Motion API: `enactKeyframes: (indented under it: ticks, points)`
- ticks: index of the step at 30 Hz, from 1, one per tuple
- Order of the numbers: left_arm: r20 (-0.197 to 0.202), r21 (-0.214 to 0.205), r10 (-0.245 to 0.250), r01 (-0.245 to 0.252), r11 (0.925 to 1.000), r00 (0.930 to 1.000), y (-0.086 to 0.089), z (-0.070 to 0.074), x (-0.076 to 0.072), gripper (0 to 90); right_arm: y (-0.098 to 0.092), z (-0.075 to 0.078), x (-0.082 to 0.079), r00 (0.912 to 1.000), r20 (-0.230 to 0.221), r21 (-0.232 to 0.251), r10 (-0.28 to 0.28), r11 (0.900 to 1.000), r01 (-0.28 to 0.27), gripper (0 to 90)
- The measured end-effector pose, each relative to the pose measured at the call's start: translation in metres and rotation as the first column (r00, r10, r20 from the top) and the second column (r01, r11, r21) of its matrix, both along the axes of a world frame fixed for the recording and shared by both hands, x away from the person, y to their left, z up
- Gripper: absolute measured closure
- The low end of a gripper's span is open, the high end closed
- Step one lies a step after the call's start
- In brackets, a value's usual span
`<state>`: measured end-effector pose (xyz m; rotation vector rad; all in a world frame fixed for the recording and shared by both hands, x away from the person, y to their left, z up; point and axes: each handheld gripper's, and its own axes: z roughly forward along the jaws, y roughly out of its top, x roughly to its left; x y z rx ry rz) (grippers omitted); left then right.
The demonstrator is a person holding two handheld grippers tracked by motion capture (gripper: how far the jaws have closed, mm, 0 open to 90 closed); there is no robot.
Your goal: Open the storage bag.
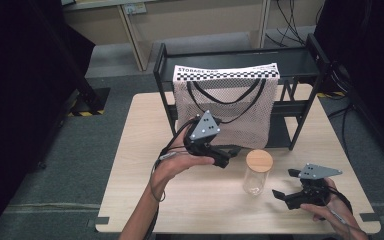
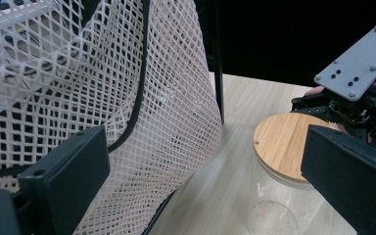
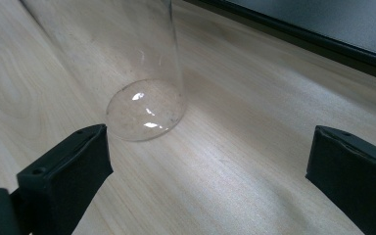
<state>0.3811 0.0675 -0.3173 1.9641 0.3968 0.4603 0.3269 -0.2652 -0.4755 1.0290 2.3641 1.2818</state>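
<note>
A clear glass jar (image 1: 256, 181) with a round wooden lid (image 1: 259, 160) stands upright on the table, in front of a white mesh storage bag (image 1: 225, 107) that hangs from a black rack (image 1: 307, 107). My left gripper (image 1: 229, 155) hovers open just left of the jar, beside the bag's lower edge. Its own view has the mesh bag (image 2: 78, 93) at left and the lid (image 2: 281, 147) between its open jaws (image 2: 205, 161). My right gripper (image 1: 285, 183) rests open low on the table right of the jar. The jar's base (image 3: 146, 110) lies ahead of its jaws (image 3: 208, 156), apart from them.
The light wooden table (image 1: 145, 165) has bare room at left and along the front edge. The rack's black legs (image 1: 297, 130) stand behind the jar. Dark screens flank the table. A person's hand holds each gripper.
</note>
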Motion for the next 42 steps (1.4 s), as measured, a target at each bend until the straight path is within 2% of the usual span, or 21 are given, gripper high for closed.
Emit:
enactKeyframes:
  ticks: [15,30,36,42]
  points:
    - [-0.007,-0.002,0.029,-0.029,0.9996,0.9996,-0.004,0.005,0.016,3.5,0.0,-0.002,0.0,1.0,-0.003,-0.002,0.003,1.0,-0.003,2.9]
    - [-0.008,0.02,0.047,-0.047,0.9987,0.9989,-0.012,0.003,0.027,3.6,0.001,-0.002,0.0,0.9999,-0.004,-0.004,0.01,0.9999,-0.01,3.0]
    - [-0.027,0.019,0.047,-0.047,0.9987,0.9985,-0.012,-0.003,0.032,3.6,0.001,-0.003,0.0,0.9999,-0.004,-0.002,0.014,0.9999,-0.014,3.1]
    - [-0.036,0.025,0.025,-0.024,0.9994,0.999,-0.012,-0.01,0.027,3.6,0.001,-0.003,0.0,0.9999,-0.004,-0.001,0.014,0.9999,-0.014,3.1]
